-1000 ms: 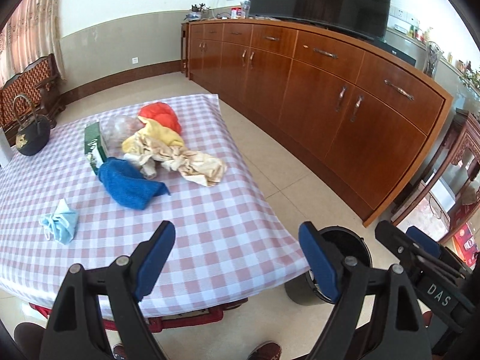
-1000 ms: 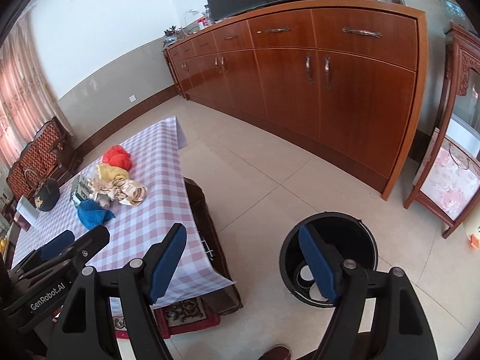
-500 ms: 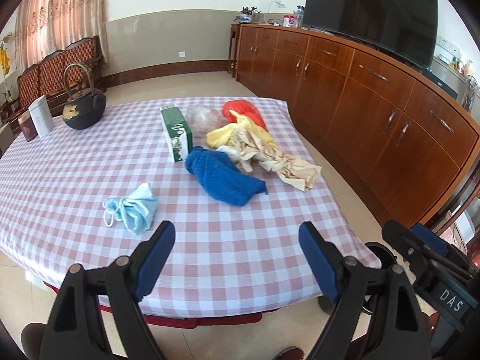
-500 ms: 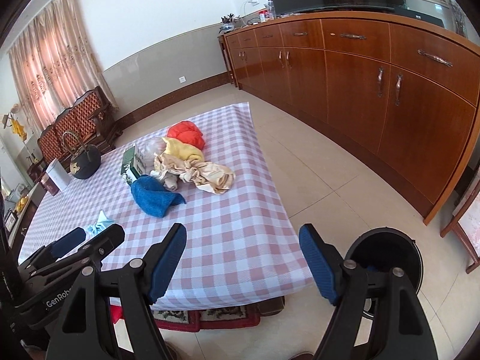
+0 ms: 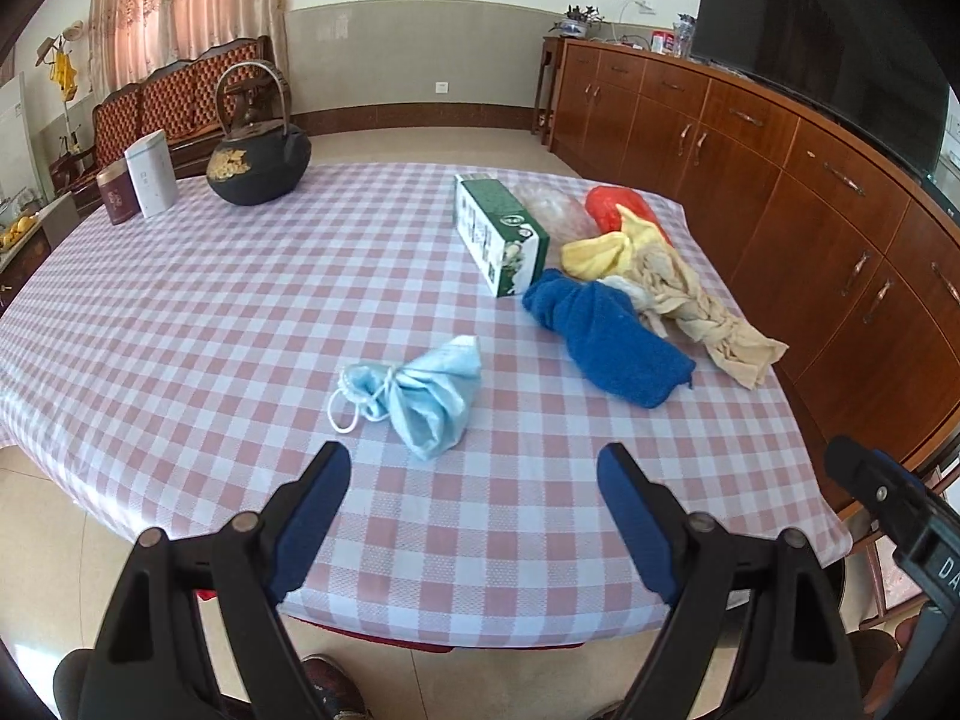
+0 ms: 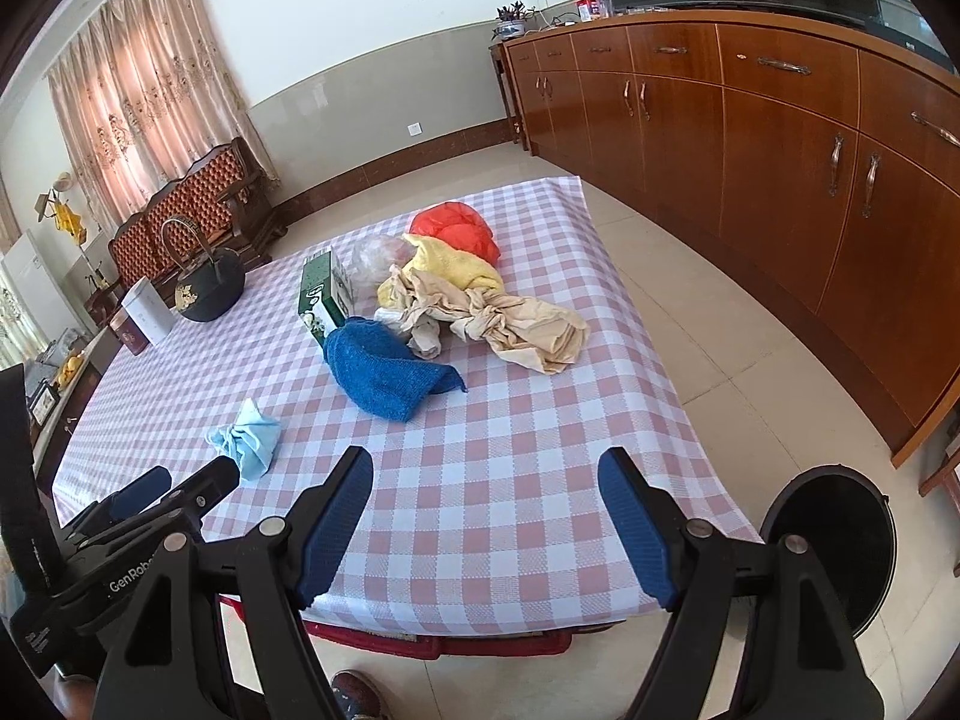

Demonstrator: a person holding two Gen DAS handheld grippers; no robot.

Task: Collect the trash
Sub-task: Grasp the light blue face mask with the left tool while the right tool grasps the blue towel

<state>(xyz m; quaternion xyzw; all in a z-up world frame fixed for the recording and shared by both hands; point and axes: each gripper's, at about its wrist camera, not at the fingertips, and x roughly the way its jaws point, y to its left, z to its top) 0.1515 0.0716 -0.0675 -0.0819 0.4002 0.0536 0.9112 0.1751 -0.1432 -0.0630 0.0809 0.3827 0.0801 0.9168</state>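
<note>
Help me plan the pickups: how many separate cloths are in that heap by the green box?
3 in view: a blue towel nearest, a beige rag toward the cabinet side, a yellow cloth behind them. More may be hidden underneath.

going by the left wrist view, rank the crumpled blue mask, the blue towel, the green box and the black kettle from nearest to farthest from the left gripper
From the left gripper, open over the table's near edge:
1. Crumpled blue mask, just ahead, slightly left of centre.
2. Blue towel, ahead to the right.
3. Green box, behind the towel, mid-table.
4. Black kettle, far left corner.
</note>
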